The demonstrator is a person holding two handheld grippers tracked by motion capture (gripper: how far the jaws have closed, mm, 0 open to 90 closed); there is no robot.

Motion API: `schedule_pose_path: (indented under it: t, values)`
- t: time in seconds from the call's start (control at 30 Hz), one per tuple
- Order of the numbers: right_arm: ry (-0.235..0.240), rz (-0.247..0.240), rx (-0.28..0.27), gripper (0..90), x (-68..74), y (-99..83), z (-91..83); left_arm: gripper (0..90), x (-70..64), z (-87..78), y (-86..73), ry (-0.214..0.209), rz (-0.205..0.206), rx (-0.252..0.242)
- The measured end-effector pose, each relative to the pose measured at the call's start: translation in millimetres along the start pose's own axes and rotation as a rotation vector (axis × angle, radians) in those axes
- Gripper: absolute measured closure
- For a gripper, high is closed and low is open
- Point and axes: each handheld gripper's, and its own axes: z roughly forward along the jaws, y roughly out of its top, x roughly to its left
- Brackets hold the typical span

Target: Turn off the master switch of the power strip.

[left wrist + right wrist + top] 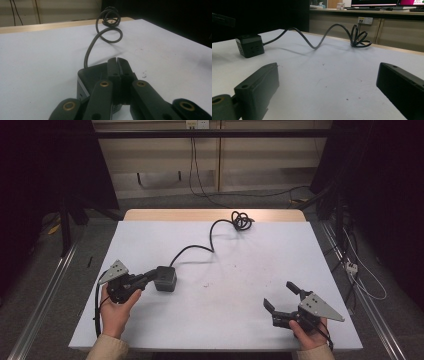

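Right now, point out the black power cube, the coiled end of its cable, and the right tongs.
black power cube (165,278), high view, top face.
coiled cable end (241,220), high view, on the loops.
right tongs (281,296), high view, midway between fingertips.

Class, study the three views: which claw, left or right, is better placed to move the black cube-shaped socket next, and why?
Left. The left claw is closed and touching the black cube socket, while the right claw hangs open, far across the white table.

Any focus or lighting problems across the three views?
High view: even light on the table, surroundings dark, cube sharp. Left gripper view: its shut jaws and the cube are soft, the cable a little crisper. Right gripper view: open jaws blurred up close; cube dim against black.
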Motion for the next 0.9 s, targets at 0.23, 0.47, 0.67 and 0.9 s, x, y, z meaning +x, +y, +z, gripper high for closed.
schedule_pose_path:
  t: [0.23, 0.47, 0.67, 0.9]
  values:
    - [0.001, 0.000, -0.001, 3.9, 0.3, 0.2, -0.1, 90.0, -0.2, 2.8, 1.5, 0.002, -0.005, 0.004]
    - [0.002, -0.002, 0.000, 4.0, 0.5, 0.1, 0.1, 90.0, 0.3, 5.4, 1.3, -0.001, -0.013, 0.011]
    - [0.002, -0.003, 0.000, 3.9, 0.5, 0.1, 0.2, 90.0, -0.1, 8.6, 1.8, 0.000, -0.020, 0.010]
    - [0.002, -0.003, 0.000, 3.9, 0.6, 0.2, 0.2, 90.0, -0.3, 11.0, 2.3, -0.002, -0.020, 0.020]
